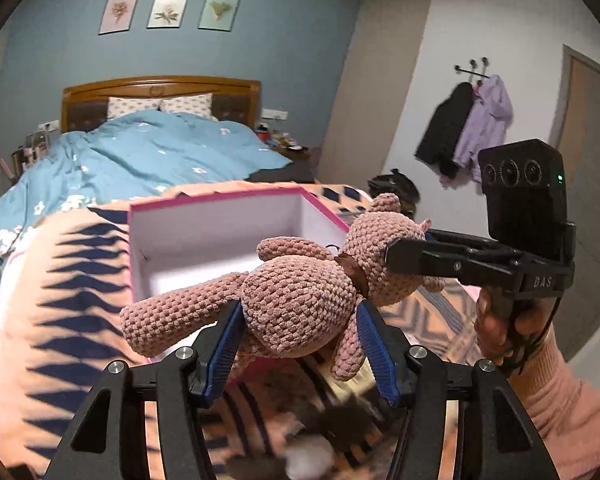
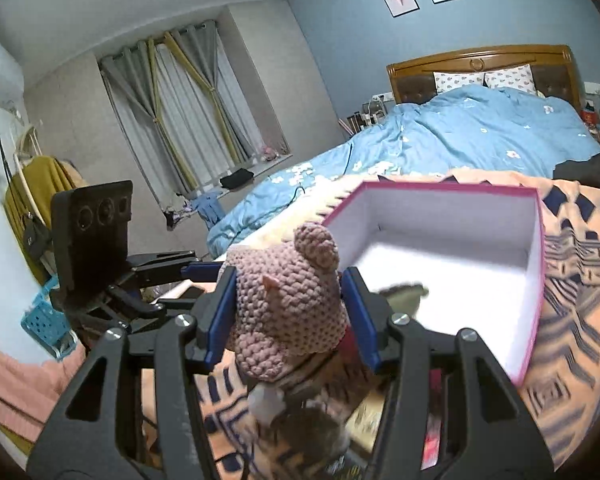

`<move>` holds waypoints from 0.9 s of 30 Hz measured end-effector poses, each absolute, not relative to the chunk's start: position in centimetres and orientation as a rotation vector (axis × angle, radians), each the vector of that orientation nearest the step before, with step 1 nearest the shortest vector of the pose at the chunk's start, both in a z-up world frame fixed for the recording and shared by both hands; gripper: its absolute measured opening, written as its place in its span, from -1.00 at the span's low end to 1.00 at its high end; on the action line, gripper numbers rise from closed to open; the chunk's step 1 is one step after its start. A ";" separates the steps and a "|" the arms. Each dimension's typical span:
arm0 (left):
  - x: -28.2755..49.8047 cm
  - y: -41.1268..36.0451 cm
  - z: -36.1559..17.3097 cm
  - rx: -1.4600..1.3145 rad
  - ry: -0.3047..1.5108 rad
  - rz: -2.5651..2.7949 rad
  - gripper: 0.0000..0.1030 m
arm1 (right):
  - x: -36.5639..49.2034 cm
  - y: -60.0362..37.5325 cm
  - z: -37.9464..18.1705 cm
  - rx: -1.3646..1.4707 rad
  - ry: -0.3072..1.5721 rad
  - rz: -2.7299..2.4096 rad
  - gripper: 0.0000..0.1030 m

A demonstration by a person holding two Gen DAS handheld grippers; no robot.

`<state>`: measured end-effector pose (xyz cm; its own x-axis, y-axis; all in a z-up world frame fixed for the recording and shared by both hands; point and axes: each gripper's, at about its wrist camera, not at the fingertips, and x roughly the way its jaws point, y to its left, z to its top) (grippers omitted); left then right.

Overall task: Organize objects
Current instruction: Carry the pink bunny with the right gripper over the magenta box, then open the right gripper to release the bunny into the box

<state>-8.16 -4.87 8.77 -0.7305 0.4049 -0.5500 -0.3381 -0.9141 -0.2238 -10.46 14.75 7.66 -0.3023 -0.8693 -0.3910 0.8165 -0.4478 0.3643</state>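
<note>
left gripper [image 1: 300, 340] pinching crocheted bear [image 1: 300, 292] at its body | right gripper [image 2: 288, 316] pinching the bear's head | bear hanging between both jaw pairs, pink box [image 2: 534, 280] lying open just beyond

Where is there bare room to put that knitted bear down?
The open box, pink-rimmed and white inside, looks bare. The patterned blanket left of it is also free. Below the crocheted bear, near the grippers, blurred small items crowd the blanket.
</note>
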 end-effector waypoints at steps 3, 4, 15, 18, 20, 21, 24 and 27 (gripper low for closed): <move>-10.4 -5.9 8.8 -0.888 -0.171 2.608 0.15 | -12.9 13.5 7.9 0.668 -0.119 -1.926 0.06; -11.4 -6.3 8.6 -0.899 -0.183 2.616 0.15 | -14.0 13.1 7.8 0.679 -0.122 -1.922 0.06; -19.6 -9.1 4.1 -1.103 -0.318 2.632 0.15 | -21.1 8.8 4.0 0.863 -0.068 -1.894 0.06; -20.6 -9.2 3.0 -1.144 -0.319 2.640 0.15 | -22.6 8.2 2.8 0.929 -0.054 -1.873 0.06; -20.9 -9.1 2.5 -1.167 -0.312 2.640 0.15 | -22.8 7.6 2.6 0.957 -0.015 -1.873 0.07; -21.1 -9.1 2.1 -1.180 -0.315 2.641 0.14 | -22.9 7.1 2.4 0.979 0.035 -1.876 0.07; -21.2 -8.8 2.1 -1.178 -0.276 2.669 0.10 | -23.1 6.2 1.4 1.068 0.128 -1.919 0.07; -21.0 -8.2 2.0 -1.178 -0.227 2.697 0.10 | -23.5 6.2 1.0 1.114 0.160 -1.986 0.08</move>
